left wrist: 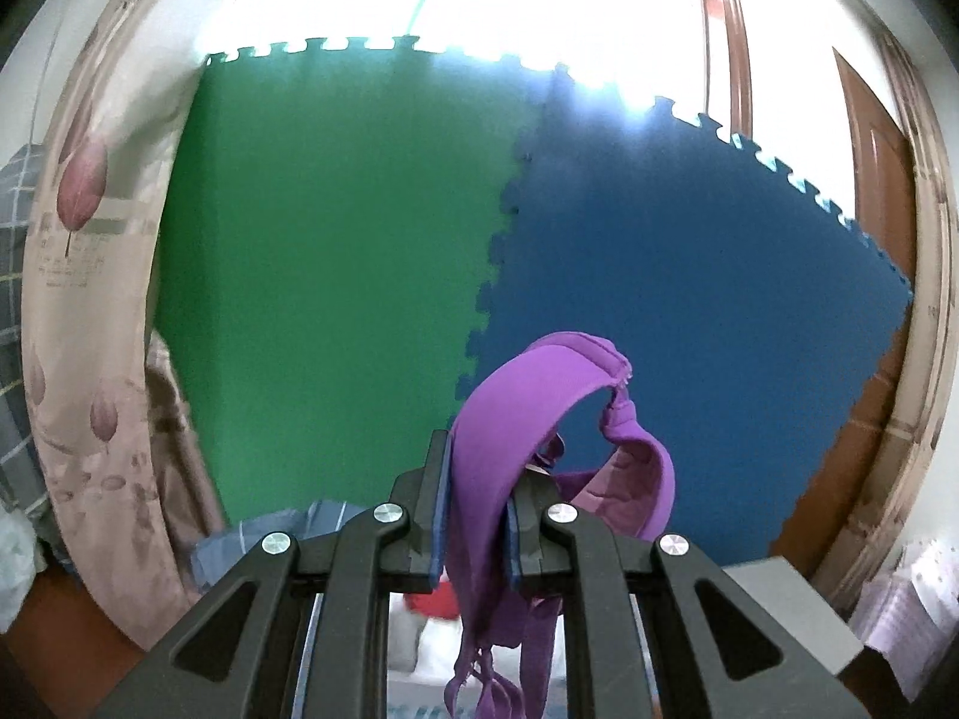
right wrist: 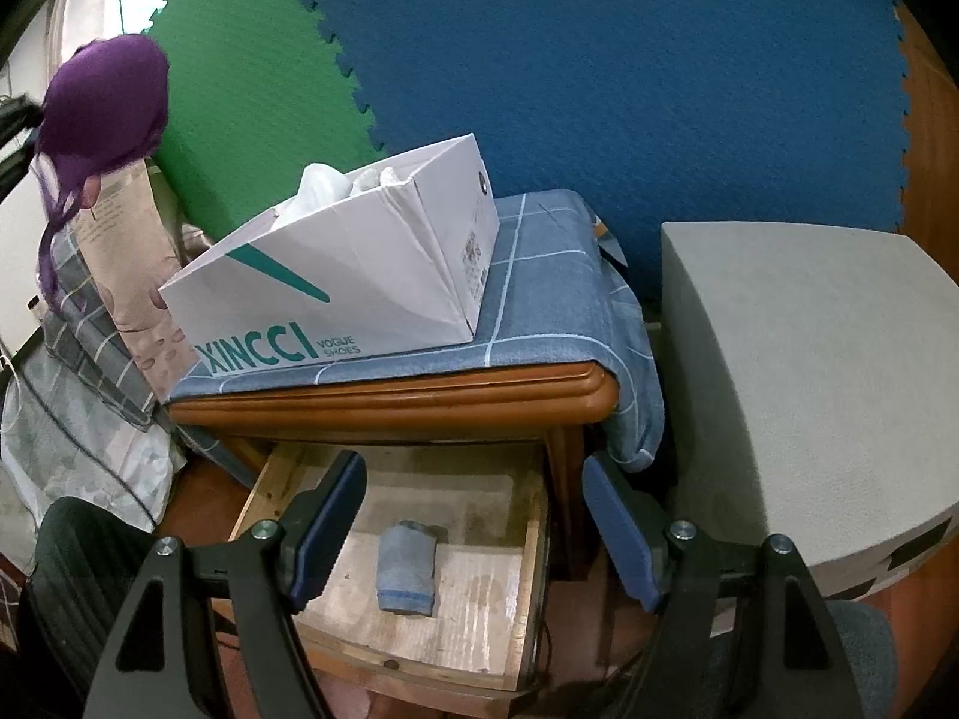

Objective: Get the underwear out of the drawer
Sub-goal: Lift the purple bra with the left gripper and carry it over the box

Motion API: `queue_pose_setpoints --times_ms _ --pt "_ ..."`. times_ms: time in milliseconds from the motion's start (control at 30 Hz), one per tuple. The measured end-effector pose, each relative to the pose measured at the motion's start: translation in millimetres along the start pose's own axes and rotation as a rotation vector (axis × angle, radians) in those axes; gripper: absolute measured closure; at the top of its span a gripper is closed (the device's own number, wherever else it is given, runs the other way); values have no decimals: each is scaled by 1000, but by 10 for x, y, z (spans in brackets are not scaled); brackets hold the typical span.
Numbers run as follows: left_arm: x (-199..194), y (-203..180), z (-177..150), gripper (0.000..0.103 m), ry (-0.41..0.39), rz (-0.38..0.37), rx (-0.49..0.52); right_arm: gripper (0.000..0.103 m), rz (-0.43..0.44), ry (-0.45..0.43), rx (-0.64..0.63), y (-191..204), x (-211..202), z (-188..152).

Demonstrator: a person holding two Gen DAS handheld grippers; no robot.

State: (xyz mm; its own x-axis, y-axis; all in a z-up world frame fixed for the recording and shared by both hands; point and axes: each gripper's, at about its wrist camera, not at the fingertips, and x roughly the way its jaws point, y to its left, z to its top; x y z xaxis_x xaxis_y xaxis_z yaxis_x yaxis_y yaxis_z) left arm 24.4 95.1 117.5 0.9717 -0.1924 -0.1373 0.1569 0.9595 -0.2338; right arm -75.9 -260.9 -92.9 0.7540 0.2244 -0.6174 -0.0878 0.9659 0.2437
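Left wrist view: the left hand-held gripper [left wrist: 473, 503] is clenched on a purple bra [left wrist: 509, 407], the fabric pinched between its two blue-padded fingers [left wrist: 440, 509]. One padded cup arches up and forward past the fingertips, its smooth outer face bright violet; the second cup curls down to the right, showing a paler pinkish lining. Thin straps and the band hang down below the jaws in a loose tangle. Behind it stands a wall of interlocking foam mats, green [left wrist: 335, 251] on the left and blue [left wrist: 689, 275] on the right, with a leaf-print curtain [left wrist: 90, 299] at the left edge.

From the right wrist view, the same bra [right wrist: 105, 102] is up at the far left, held high in the air, well apart from the drawer and above the level of the nightstand top; it looks darker purple here, with straps trailing down. The right hand-held gripper [right wrist: 473, 521] is released, fingers spread wide with nothing between them, hovering over the open wooden drawer [right wrist: 515, 617]. Inside the drawer lies one small folded blue-grey cloth [right wrist: 406, 566] on the worn bottom board. The nightstand [right wrist: 419, 398] above it is draped with a blue checked cloth [right wrist: 539, 311] and carries a white shoe box [right wrist: 359, 275] printed XINCCI. A grey box [right wrist: 797, 389] stands just beside the nightstand on the right.
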Motion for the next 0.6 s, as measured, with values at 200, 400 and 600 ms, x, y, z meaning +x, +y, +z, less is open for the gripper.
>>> queue_pose_setpoints --times_ms 200,400,600 --pt "346 -131 208 90 -45 24 20 26 4 -2 -3 10 1 2" --pt "895 -134 162 90 16 65 25 26 10 -6 -3 6 -20 -6" --pt "1257 -59 6 90 89 109 14 26 18 -4 -8 19 -12 -7"
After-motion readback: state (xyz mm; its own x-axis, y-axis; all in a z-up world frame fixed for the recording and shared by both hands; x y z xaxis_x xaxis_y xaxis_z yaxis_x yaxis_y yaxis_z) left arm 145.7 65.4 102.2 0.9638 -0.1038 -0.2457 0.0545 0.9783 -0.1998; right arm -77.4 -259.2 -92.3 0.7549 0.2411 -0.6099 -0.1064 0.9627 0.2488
